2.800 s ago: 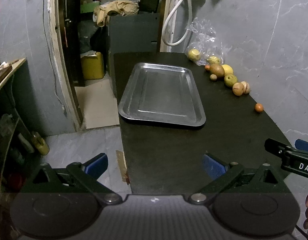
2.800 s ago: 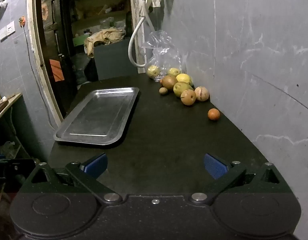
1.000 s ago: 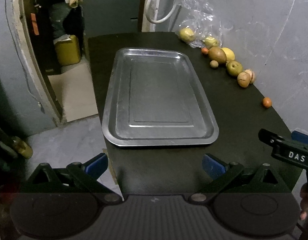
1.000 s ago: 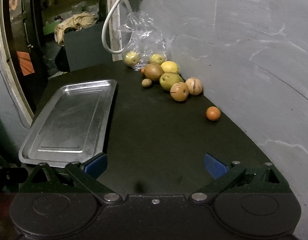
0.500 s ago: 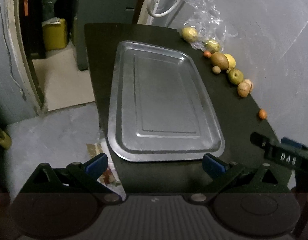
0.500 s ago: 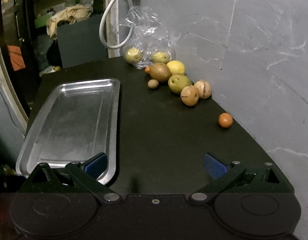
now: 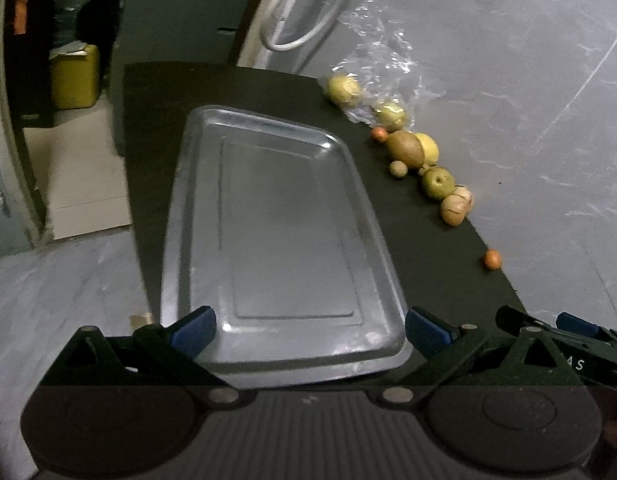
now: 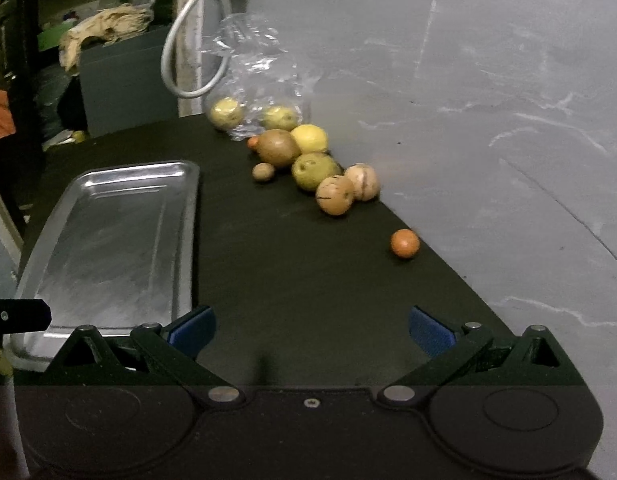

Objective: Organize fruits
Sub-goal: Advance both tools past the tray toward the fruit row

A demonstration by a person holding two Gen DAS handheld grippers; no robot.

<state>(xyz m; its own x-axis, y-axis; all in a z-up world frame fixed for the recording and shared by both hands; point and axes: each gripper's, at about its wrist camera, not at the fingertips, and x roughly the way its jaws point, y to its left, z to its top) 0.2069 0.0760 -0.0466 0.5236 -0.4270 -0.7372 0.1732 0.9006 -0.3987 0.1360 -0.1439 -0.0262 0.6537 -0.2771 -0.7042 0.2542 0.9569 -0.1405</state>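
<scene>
- The left gripper (image 7: 308, 330) was spread wide over the near end of the empty metal tray (image 7: 276, 232), holding nothing.
- The right gripper (image 8: 310, 330) was also spread and empty, above the black table (image 8: 308, 272).
- The fruits (image 8: 308, 160) lay in a row along the grey wall (image 8: 488, 100); a small orange (image 8: 405, 243) sat apart from them.
</scene>
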